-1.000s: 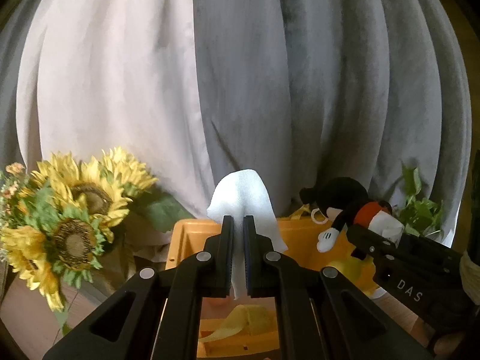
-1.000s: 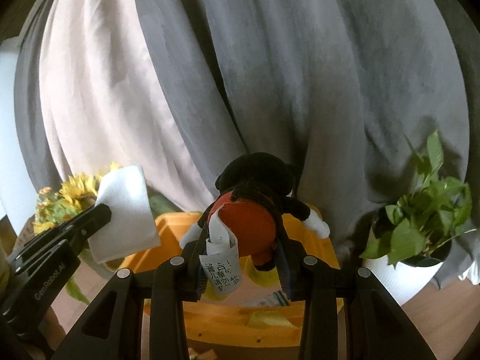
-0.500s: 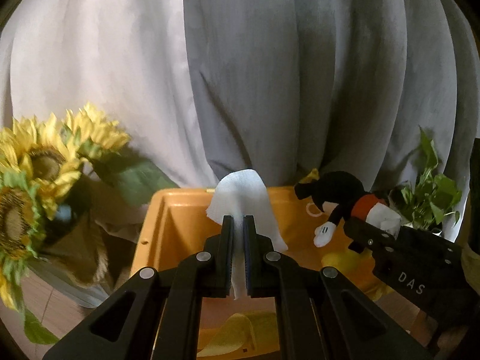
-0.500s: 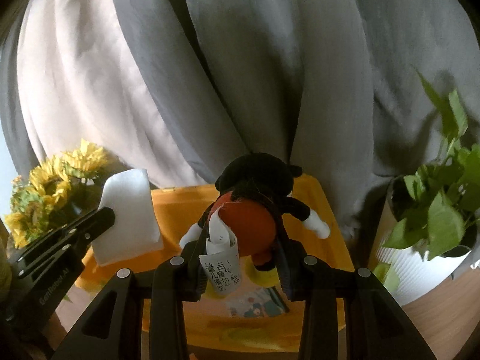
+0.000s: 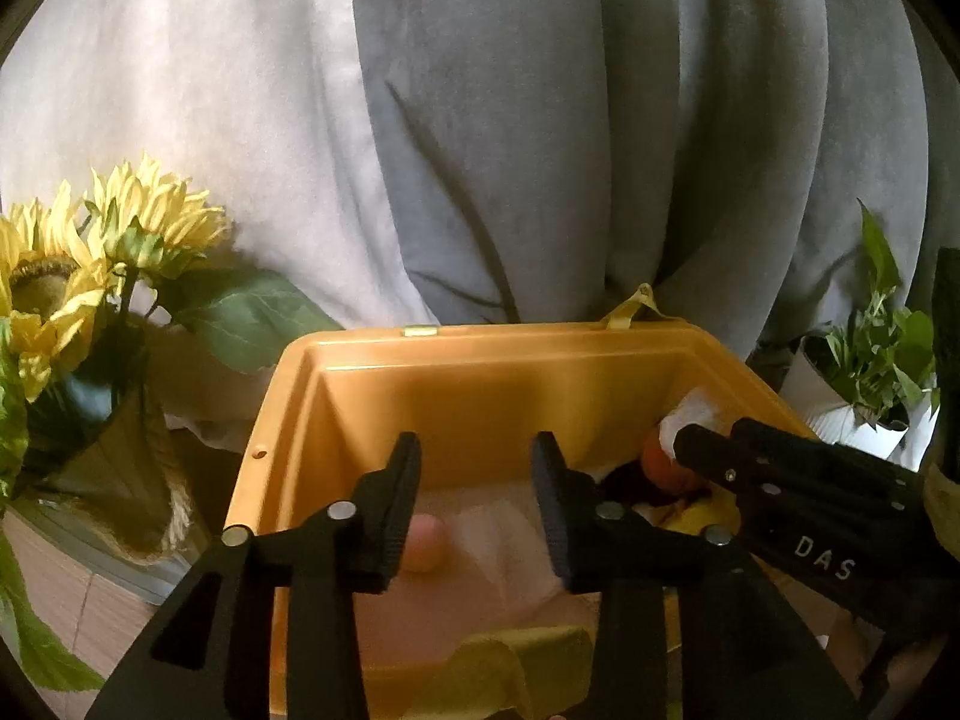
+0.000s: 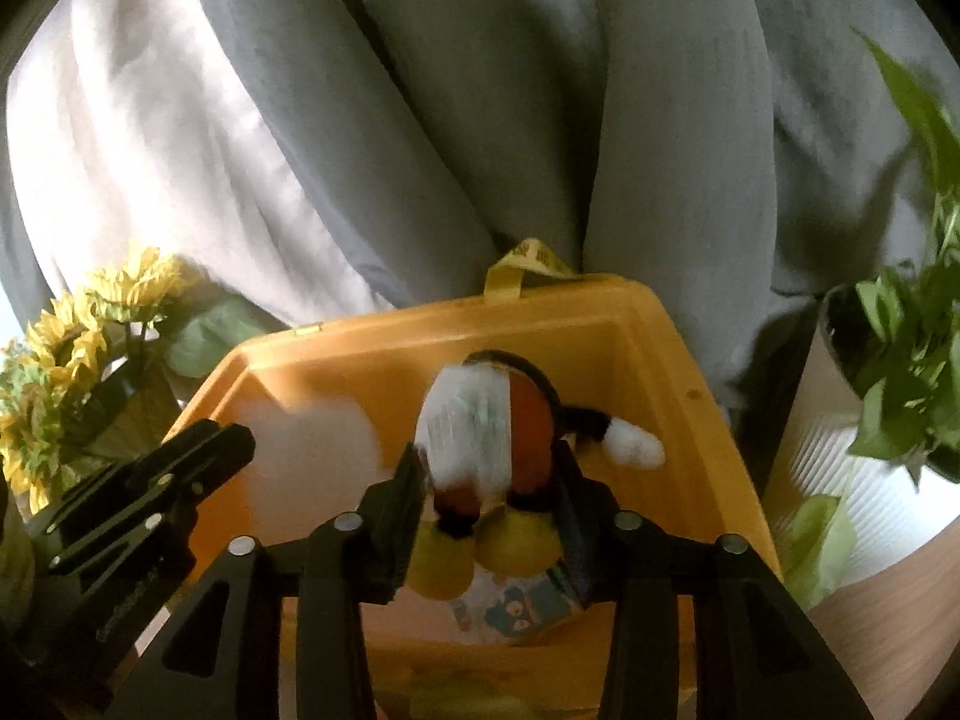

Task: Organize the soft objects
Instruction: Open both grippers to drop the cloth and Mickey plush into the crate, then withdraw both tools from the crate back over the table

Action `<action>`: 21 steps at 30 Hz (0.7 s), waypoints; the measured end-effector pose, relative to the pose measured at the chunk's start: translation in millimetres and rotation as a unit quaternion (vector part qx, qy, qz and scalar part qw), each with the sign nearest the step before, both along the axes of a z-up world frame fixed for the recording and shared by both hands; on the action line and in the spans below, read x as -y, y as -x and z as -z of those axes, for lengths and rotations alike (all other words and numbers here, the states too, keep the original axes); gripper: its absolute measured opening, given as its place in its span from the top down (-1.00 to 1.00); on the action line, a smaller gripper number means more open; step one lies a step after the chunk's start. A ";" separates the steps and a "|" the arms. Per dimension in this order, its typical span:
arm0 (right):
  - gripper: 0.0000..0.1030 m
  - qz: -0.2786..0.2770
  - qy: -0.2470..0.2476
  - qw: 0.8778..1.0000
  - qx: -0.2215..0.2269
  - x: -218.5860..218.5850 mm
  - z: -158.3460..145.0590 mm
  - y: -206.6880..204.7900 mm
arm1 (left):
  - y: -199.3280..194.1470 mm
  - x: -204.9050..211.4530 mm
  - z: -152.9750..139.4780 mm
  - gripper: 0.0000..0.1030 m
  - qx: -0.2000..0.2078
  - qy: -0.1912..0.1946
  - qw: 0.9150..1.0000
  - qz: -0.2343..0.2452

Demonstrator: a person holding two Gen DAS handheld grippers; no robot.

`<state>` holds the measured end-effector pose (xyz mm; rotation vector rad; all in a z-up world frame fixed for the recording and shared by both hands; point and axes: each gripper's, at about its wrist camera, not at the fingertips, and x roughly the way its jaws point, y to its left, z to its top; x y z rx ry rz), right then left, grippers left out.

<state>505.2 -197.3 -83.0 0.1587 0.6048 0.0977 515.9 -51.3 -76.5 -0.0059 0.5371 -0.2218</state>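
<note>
Both my claws are over the orange bin (image 5: 336, 372) right now, pointing down into it. Left claw (image 5: 474, 504) has just been opening; its jaws stand well apart with nothing between them. The white cloth (image 5: 498, 546) lies on the bin floor right below that gap, a bit blurry, with something small and pinkish (image 5: 425, 546) next to it that I can't make out. There's a yellow cloth (image 5: 516, 660) at the near edge of the bin too.

Right claw (image 6: 489, 492) has just been opening as well. The plush toy (image 6: 528, 420) (black, orange-red belly, white tag, yellow feet) sits between its jaws inside the bin, but it's motion-blurred. The pads look clear of it, so I'd call it let go, with a white-gloved arm sticking out to the right. Under it I can see some printed packet (image 6: 516, 612) with a cartoon on it.

Around the bin: sunflowers (image 5: 72, 276) on the left, a potted plant (image 6: 900, 360) in a white pot on the right, grey and pale curtains (image 5: 540, 120) behind, all on a wooden worktop (image 6: 888, 618).
</note>
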 end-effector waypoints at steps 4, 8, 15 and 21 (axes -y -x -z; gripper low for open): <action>-0.26 0.009 0.010 1.000 0.018 -1.0 -7.3 6.2 | 6.8 -4.9 -6.1 0.08 0.007 0.002 1.000 -0.009; -0.26 0.021 0.015 0.999 0.034 0.5 -18.9 16.3 | 20.1 -6.6 -17.1 0.02 0.023 0.000 1.000 -0.011; -0.36 0.039 0.018 0.997 0.056 5.9 -37.6 44.6 | 53.5 -11.6 -36.9 -0.04 0.046 0.003 0.999 -0.019; -0.46 0.058 0.029 0.995 0.076 10.6 -51.8 72.9 | 79.4 -13.1 -48.9 -0.07 0.058 0.002 0.998 -0.024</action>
